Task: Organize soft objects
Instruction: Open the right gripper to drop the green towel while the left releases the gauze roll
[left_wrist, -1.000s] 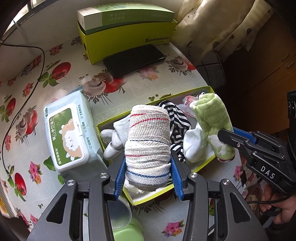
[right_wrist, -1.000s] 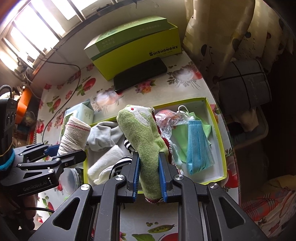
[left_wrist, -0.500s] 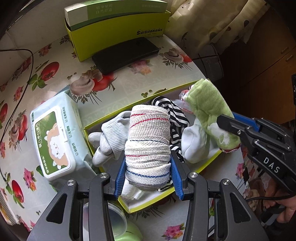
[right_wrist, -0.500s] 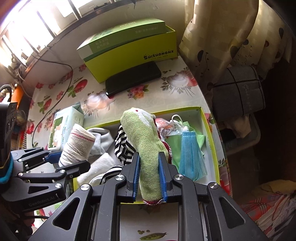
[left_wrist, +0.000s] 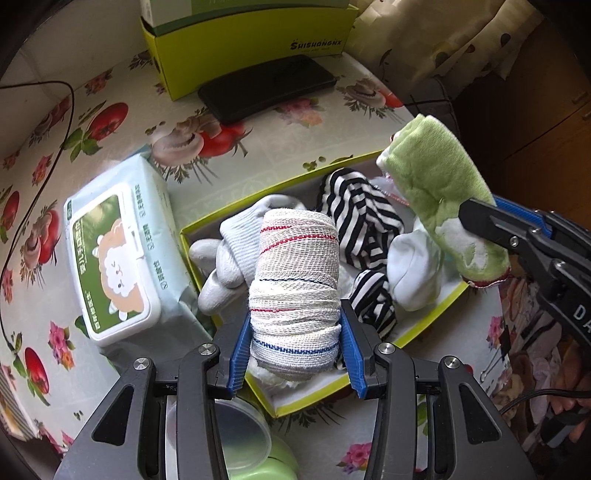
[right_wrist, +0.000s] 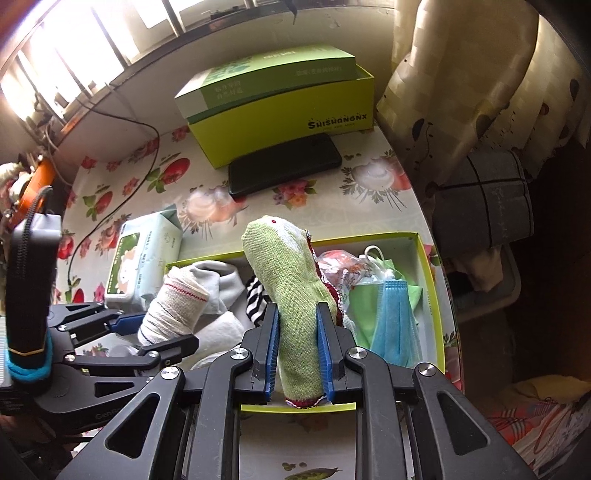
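Grippers: two; the left gripper (left_wrist: 294, 332) was clamped on the rolled white cloth (left_wrist: 295, 280), the right gripper (right_wrist: 297, 347) on the green sock (right_wrist: 295, 314).
Rolled cloth: one, white with red and blue threads, held over the near left part of the tray (right_wrist: 430, 280).
Green sock: one, held above the tray's near edge, about mid-length.
Tray: one shallow yellow-green box on the flowered table (left_wrist: 110, 122), by its near right edge.
Tray contents, left part: pale grey socks (left_wrist: 229, 254), one striped black-and-white piece (left_wrist: 362, 225), one white sock (left_wrist: 413, 273), all touching; exact sock count unclear.
Tray contents, right part: one blue face mask (right_wrist: 397, 325) on green fabric (right_wrist: 364, 306), and a crinkled packet (right_wrist: 338, 264).
Table, other things: one wipes pack (left_wrist: 114, 254) touching the tray's left wall; one dark phone (left_wrist: 266, 88) just before one green-yellow box (left_wrist: 251, 44) at the far edge; one cable (left_wrist: 55, 147) at the left.
Open room: bare tablecloth between phone and tray.
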